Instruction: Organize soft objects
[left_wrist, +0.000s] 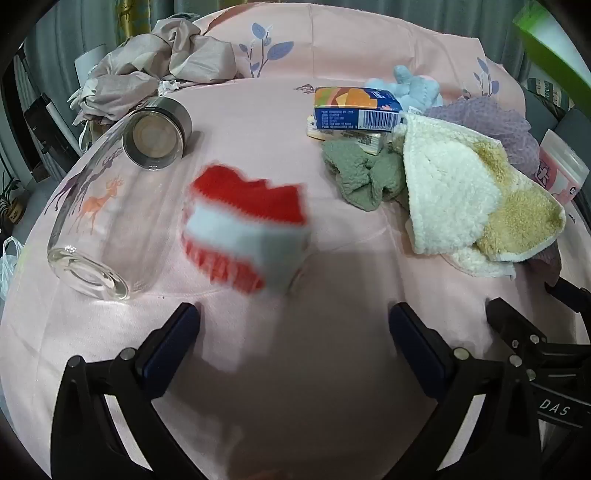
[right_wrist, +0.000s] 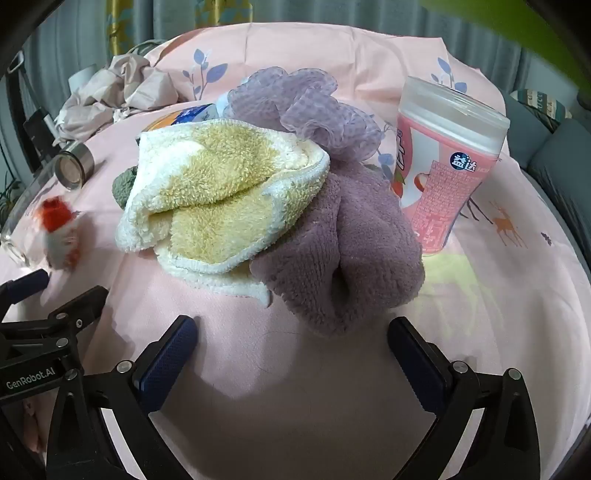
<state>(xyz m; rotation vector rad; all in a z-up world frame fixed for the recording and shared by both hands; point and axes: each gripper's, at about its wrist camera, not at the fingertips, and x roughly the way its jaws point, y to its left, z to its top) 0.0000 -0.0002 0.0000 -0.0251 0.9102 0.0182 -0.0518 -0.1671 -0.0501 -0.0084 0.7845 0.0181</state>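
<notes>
A red, white and grey knitted sock (left_wrist: 245, 229) shows motion-blurred just beyond my open, empty left gripper (left_wrist: 293, 328); whether it rests on the pink cloth is unclear. It also shows at the left of the right wrist view (right_wrist: 59, 230). A yellow and white towel (right_wrist: 221, 199) lies on a purple fleece cloth (right_wrist: 347, 254), with a lilac mesh puff (right_wrist: 306, 107) behind. My right gripper (right_wrist: 291, 339) is open and empty, just short of the purple cloth. A green cloth (left_wrist: 364, 177) lies left of the towel (left_wrist: 465, 195).
A glass bottle (left_wrist: 88, 229) with a steel cap (left_wrist: 155, 133) lies at the left. A juice carton (left_wrist: 356, 107) and a blue plush (left_wrist: 415, 88) sit behind the cloths. A pink canister (right_wrist: 443, 162) stands right of the pile. Crumpled beige fabric (left_wrist: 155, 66) lies at the back left.
</notes>
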